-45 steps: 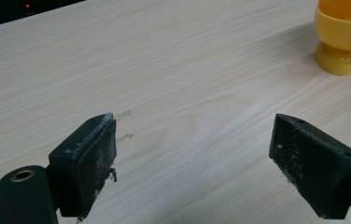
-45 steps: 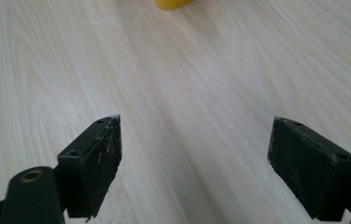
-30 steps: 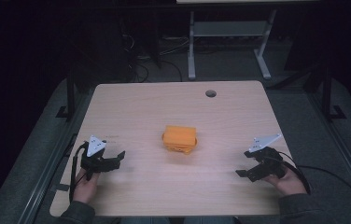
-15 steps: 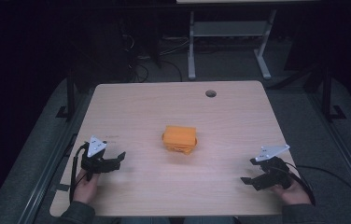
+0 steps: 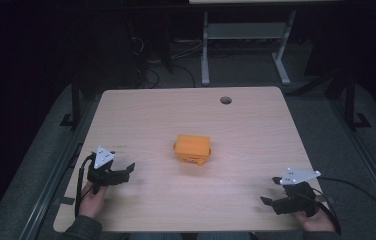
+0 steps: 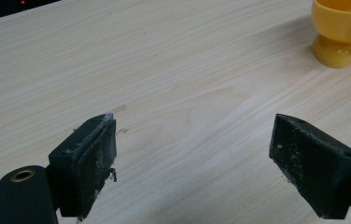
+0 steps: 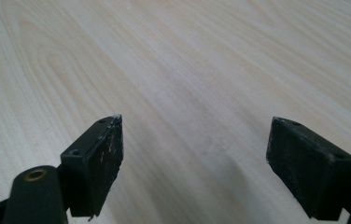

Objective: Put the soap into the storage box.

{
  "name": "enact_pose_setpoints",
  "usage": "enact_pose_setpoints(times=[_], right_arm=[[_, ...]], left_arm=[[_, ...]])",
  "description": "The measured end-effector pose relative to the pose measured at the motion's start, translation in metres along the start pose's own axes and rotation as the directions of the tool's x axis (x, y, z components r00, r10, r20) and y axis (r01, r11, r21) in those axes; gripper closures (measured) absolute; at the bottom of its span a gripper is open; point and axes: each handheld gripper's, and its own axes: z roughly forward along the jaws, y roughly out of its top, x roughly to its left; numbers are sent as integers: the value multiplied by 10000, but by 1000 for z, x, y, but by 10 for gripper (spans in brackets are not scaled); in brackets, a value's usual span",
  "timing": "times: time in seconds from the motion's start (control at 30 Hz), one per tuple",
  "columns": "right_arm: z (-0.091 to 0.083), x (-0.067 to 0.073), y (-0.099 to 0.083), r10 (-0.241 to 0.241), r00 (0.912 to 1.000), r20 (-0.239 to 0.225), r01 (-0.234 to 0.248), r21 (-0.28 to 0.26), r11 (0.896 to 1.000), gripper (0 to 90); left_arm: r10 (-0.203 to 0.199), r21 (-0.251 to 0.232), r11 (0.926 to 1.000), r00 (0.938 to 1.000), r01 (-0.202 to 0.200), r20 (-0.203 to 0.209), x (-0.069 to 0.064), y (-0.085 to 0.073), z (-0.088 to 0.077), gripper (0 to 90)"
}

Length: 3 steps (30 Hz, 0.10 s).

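Both grippers parked at the near edge, orange toy untouched

The right gripper [image 5: 272, 192] has drawn back toward the near right corner of the table [image 5: 256, 125]; the left gripper [image 5: 126, 170] stays put, so no reach has begun, I judge. Both sets of jaws are spread wide, holding nothing. The orange toy [image 5: 193, 148] sits mid-table, well apart from both, its long axis roughly left-right; its facing is unclear.
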Motion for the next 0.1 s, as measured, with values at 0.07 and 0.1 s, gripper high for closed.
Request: enact_pose_setpoints(times=[0.07, 0.1], right_arm=[[0, 2, -2, 33, 10000, 30, -33, 43, 10000, 175], [0, 3, -3, 92, 9999, 46, -92, -27, 10000, 168]], left_arm=[[-6, -10, 10000, 10000, 6, 0, 0, 0, 0, 141], [0, -8, 10000, 10000, 0, -3, -1, 0, 0, 141]])
